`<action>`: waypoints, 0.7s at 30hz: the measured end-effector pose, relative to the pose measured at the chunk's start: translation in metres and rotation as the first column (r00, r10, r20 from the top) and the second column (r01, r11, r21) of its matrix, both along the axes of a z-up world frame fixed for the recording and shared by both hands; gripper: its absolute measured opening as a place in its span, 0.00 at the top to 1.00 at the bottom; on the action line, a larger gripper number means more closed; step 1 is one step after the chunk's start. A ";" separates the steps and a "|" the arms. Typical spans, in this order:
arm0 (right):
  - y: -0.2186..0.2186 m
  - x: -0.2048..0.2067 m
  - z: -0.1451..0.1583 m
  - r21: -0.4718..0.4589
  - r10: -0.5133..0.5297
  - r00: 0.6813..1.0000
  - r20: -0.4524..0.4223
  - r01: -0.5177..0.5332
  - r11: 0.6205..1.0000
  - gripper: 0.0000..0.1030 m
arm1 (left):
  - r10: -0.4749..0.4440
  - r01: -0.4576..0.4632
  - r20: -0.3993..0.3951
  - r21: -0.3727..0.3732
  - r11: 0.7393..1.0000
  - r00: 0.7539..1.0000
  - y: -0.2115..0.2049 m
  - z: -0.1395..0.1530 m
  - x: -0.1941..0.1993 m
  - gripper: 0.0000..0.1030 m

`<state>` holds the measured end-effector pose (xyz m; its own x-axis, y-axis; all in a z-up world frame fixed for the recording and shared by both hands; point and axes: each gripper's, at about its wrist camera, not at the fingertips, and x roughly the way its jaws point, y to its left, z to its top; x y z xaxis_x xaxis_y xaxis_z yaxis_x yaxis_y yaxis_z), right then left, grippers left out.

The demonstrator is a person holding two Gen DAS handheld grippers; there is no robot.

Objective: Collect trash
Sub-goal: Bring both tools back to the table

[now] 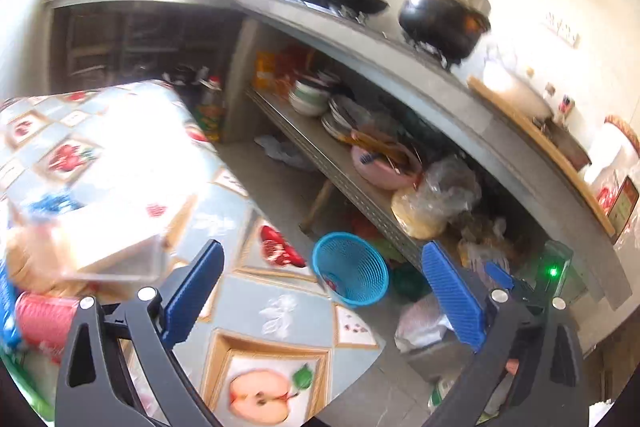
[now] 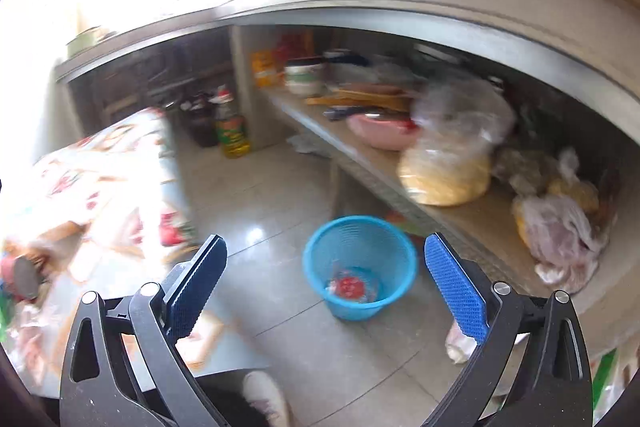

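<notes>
Blue bin [image 2: 359,267] on the floor with red scrap [image 2: 349,286] inside, left gripper [image 1: 322,301] and right gripper [image 2: 326,291] fingers spread wide, both empty, shelf [image 2: 376,163] behind.

No legible txt anywhere.

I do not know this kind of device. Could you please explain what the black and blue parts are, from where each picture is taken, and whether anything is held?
These are two hand-held grippers; a person carries one in each hand, each with its own camera looking along its fingers. One picture comes from the left gripper, the other from the right gripper. Both are open and hold nothing. Ahead, on the floor, stands a blue basket with some trash inside. At the left is a table with a fruit-patterned cloth; behind the basket is a kitchen shelf with bowls and bags.
</notes>
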<state>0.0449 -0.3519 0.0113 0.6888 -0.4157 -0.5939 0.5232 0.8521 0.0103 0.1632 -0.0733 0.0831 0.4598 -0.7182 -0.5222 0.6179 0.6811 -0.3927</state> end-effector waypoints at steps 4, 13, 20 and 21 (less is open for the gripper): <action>0.042 0.009 0.010 0.004 0.119 0.993 -0.009 -0.119 0.993 0.07 | 0.149 -0.149 0.062 0.004 0.989 0.987 0.064 -0.006 -0.035 0.06; 0.133 0.025 -0.001 -0.035 0.399 0.914 -0.071 -0.402 0.915 0.07 | 0.375 -0.380 0.085 0.055 0.923 0.923 0.183 -0.033 -0.093 0.05; 0.174 0.036 0.010 0.008 0.552 0.833 0.035 -0.553 0.833 0.07 | 0.428 -0.444 0.121 0.173 0.879 0.896 0.206 -0.058 -0.092 0.06; 0.179 0.039 0.009 0.028 0.569 0.821 0.043 -0.570 0.821 0.07 | 0.438 -0.451 0.107 0.181 0.874 0.893 0.209 -0.063 -0.090 0.05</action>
